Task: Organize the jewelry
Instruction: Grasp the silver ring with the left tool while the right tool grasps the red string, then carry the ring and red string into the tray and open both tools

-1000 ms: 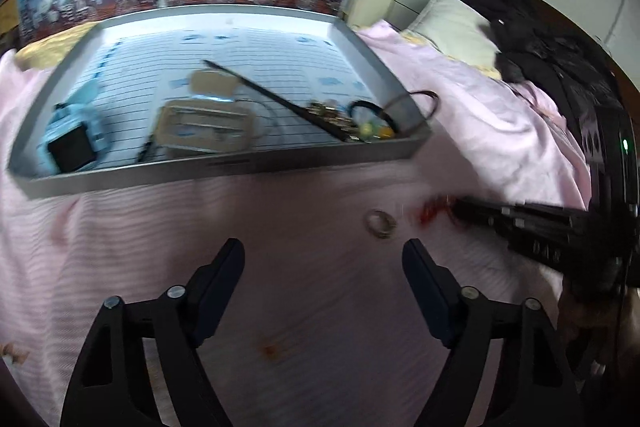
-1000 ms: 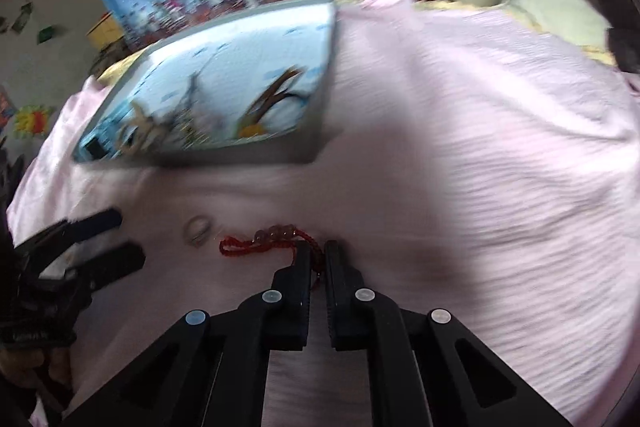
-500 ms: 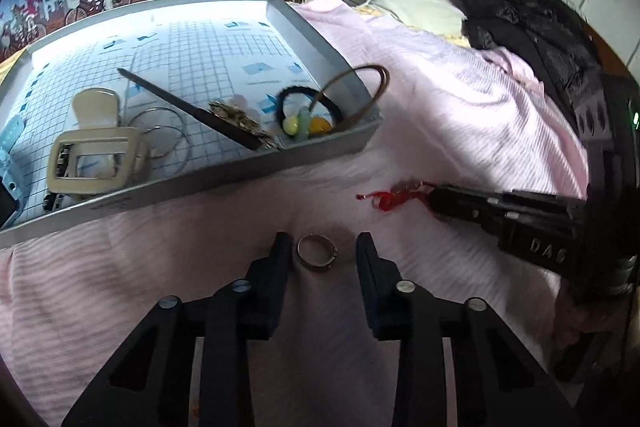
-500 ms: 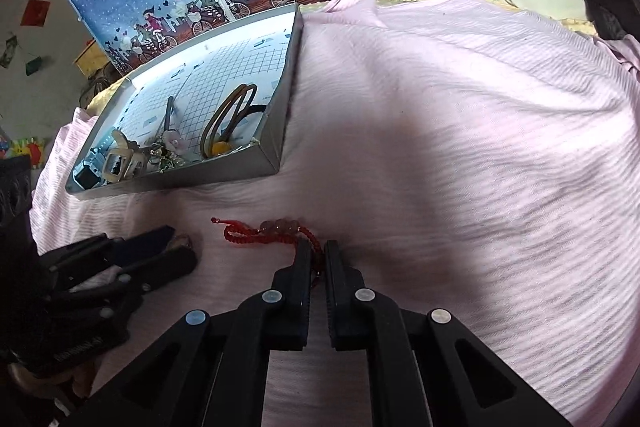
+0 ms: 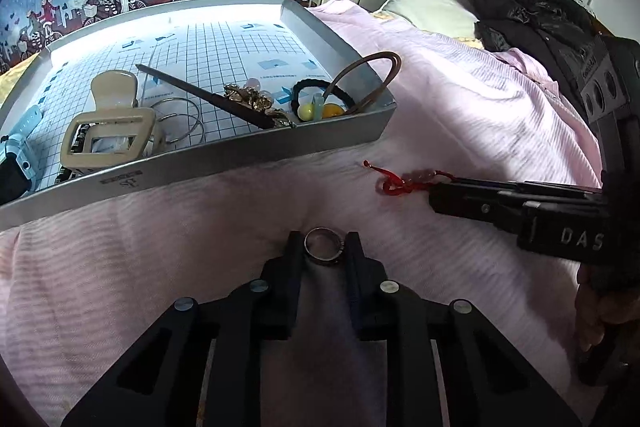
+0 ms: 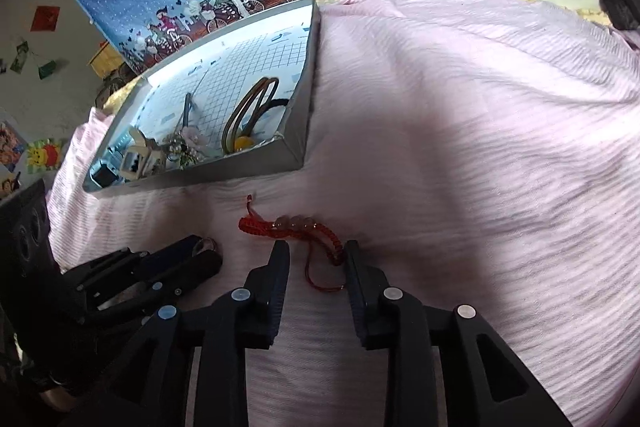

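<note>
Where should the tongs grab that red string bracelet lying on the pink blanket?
Probably the thick braided part just right of the beads on the red bracelet. It lies flat on the pink blanket, so come straight down from above, one finger on each side of the braid. The right tongs are open around its thin loop, which would likely slip out.

Blk tongs [image 5: 323, 245], silver screws, "DAS" mark.

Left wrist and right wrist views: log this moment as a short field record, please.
surface: pink bedspread
tray: grey tray, holds clips, hair ties, hoops
left gripper: fingers closed on the ring
right gripper: open, fingers either side of the red bracelet
bracelet location: on bedspread, outside tray
ring location: on bedspread, outside tray
</note>
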`<action>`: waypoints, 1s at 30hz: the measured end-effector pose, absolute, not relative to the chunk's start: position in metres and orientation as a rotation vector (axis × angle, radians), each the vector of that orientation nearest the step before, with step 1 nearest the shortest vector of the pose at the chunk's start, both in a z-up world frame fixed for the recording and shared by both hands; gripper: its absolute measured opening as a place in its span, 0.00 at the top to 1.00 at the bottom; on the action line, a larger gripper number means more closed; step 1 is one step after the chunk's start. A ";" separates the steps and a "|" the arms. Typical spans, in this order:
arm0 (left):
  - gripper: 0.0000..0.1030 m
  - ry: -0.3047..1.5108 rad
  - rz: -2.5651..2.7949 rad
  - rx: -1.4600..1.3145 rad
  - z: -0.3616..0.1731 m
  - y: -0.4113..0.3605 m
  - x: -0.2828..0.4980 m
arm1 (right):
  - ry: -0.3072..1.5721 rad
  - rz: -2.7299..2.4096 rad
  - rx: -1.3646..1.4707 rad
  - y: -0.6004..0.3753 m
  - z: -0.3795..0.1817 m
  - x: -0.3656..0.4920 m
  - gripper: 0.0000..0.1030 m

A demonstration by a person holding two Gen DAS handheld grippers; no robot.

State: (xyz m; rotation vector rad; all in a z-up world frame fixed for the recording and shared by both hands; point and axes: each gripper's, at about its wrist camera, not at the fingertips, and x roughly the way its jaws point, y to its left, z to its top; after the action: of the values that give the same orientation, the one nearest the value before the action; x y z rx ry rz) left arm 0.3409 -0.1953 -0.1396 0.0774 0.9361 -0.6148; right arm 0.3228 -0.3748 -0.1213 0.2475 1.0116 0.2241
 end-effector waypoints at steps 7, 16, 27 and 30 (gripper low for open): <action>0.84 0.895 -0.588 0.055 -0.139 -0.190 0.331 | 1.015 0.241 0.247 -0.369 -0.126 0.323 0.93; 0.84 0.796 -0.403 -0.101 -0.108 -0.152 0.318 | 0.844 0.299 0.216 -0.354 -0.101 0.309 0.95; 0.84 0.745 -0.348 -0.071 -0.075 -0.136 0.309 | 0.653 0.333 0.238 -0.349 -0.071 0.292 0.95; 0.84 0.745 -0.345 -0.082 -0.069 -0.131 0.315 | 0.604 0.343 0.271 -0.348 -0.063 0.287 0.95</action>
State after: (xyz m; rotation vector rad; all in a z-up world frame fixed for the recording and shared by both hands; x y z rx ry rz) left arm 0.3151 -0.1311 -0.0692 -0.0818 0.7451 -0.3446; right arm 0.2872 -0.3480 -0.0626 0.2706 0.6042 0.3428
